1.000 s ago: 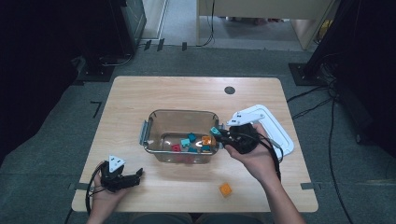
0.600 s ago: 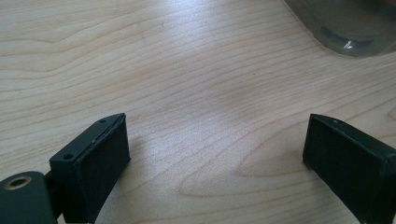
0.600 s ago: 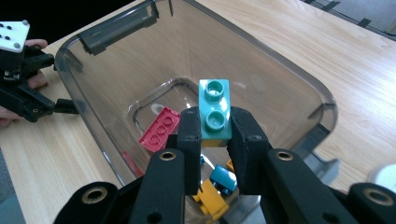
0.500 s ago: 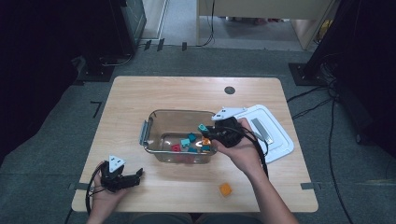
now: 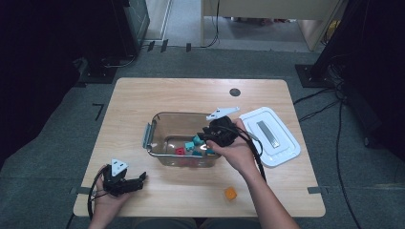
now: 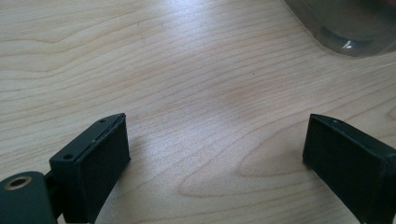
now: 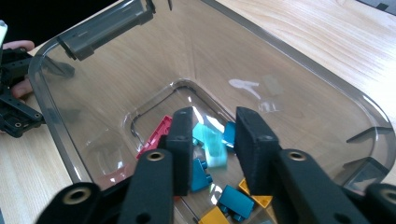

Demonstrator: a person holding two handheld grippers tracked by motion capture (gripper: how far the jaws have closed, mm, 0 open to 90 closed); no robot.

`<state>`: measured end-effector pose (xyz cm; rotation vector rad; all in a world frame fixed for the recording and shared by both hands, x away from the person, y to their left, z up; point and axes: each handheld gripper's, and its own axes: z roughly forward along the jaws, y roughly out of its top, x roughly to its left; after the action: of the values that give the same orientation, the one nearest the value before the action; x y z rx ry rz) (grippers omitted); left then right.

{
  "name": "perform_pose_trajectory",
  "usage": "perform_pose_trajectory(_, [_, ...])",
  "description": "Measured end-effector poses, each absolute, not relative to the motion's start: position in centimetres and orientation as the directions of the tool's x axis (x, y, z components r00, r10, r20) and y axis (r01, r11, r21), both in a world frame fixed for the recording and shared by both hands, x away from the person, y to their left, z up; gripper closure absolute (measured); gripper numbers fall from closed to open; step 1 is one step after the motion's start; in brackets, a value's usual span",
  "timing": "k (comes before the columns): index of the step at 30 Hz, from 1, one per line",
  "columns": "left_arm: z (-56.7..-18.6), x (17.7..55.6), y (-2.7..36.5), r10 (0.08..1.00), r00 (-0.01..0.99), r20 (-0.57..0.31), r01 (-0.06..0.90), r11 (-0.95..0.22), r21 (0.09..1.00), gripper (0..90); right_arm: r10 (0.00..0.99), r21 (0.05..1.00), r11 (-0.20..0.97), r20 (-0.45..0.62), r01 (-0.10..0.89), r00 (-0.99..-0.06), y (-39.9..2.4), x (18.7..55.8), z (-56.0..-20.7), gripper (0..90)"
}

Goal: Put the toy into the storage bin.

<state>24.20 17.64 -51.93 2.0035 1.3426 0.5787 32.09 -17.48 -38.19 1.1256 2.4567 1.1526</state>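
The right claw [image 5: 206, 140] hangs over the clear plastic container [image 5: 152, 131] at the middle of the worktop [image 5: 143, 98]. Its jaws have just been opening, and a pale teal block [image 7: 214, 145], blurred, sits loose in the gap between them, seemingly dropping toward the other blocks. To do this release well, keep the claw inside the rim and widen it fully before lifting. The block is small, glossy and box-shaped; below it lie red, teal and yellow blocks [image 7: 232, 198]. 1 orange block [image 5: 230, 193] waits on the worktop near the front edge. A white lid [image 5: 282, 148] rests right of the container. The left claw [image 5: 142, 178] rests apart, empty, at the front left.
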Motion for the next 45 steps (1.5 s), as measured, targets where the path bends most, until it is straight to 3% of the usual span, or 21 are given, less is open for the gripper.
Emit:
perform_pose_trajectory(24, [-51.9,24.2,17.6,0.925,0.379,0.005,0.639,-0.265,0.722,7.0,0.768,0.762,0.352,0.097,0.543,-0.634,-22.7,28.4,-36.2,29.7])
perform_pose_trajectory(45, [-51.9,24.2,17.6,0.926,0.378,0.004,0.640,-0.264,0.722,7.0,0.802,0.770,0.321,0.088,0.551,-0.591,-26.5,24.0,-38.4,29.5])
